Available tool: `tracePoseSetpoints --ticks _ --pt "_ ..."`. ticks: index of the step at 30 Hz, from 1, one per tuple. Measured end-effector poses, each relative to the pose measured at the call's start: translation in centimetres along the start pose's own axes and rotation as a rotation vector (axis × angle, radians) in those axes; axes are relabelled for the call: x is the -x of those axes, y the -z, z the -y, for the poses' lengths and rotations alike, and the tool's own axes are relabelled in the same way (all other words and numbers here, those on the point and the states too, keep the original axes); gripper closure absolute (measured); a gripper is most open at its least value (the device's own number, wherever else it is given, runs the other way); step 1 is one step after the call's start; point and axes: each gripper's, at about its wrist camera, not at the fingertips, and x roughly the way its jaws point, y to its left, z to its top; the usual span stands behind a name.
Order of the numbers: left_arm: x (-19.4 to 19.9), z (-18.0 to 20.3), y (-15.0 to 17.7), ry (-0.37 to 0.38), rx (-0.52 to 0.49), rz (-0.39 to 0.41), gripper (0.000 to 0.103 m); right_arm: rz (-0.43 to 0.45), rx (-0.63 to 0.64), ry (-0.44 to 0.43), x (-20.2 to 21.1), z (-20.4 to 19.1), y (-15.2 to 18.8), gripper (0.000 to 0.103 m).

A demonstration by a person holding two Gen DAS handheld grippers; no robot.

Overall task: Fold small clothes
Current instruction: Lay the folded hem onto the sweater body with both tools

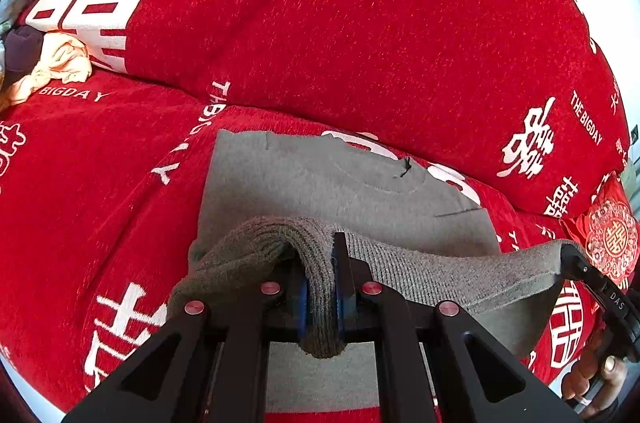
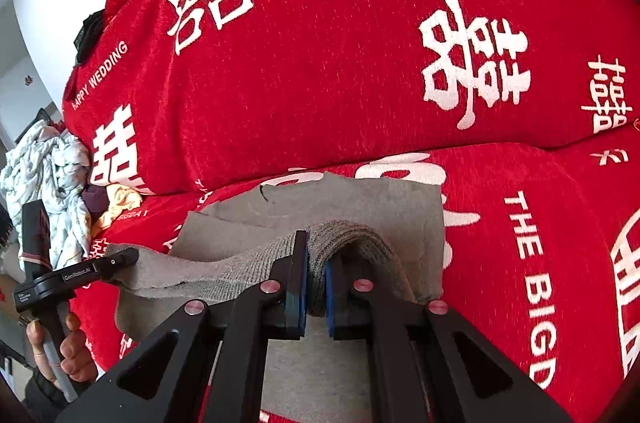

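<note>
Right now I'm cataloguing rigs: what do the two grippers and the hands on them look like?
Both grippers, left and right, are matte black, with flat fingers carrying blue pads and angular linkage arms joined by round red-capped pivots. Small white lettering marks their sides. One hand wraps a grey handle and shows a dark sleeve; the other hand wears a ring.

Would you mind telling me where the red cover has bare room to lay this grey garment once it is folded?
Bare red cover lies left of the grey garment, up to the clothes pile at the far left. More lies right of it in the right wrist view, by the white lettering. The pile corner is crowded.
</note>
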Motion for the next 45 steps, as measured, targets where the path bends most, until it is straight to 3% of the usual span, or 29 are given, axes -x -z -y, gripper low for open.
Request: tracePoseSetpoints --ticks 7,33,43,45 --pt "-1.3 0.1 -1.7 -0.001 0.012 -0.01 0.092 -0.008 0.003 0.022 -1.8 0.1 -1.6 0.096" --pt "-12.1 -1.0 -6.6 -0.049 0.052 -0.136 0.092 -0.137 -0.059 0.094 -14.0 3.8 -4.8 0.096" --pt "-16.0 -2.6 -6.3 -0.049 0.081 -0.218 0.091 -0.208 -0.12 0.092 -18.1 5.9 -4.4 0.096" --pt "-16.1 -2.6 -6.2 -0.041 0.081 -0.227 0.087 -0.216 -0.127 0.078 -18.5 6.1 -4.3 0.093"
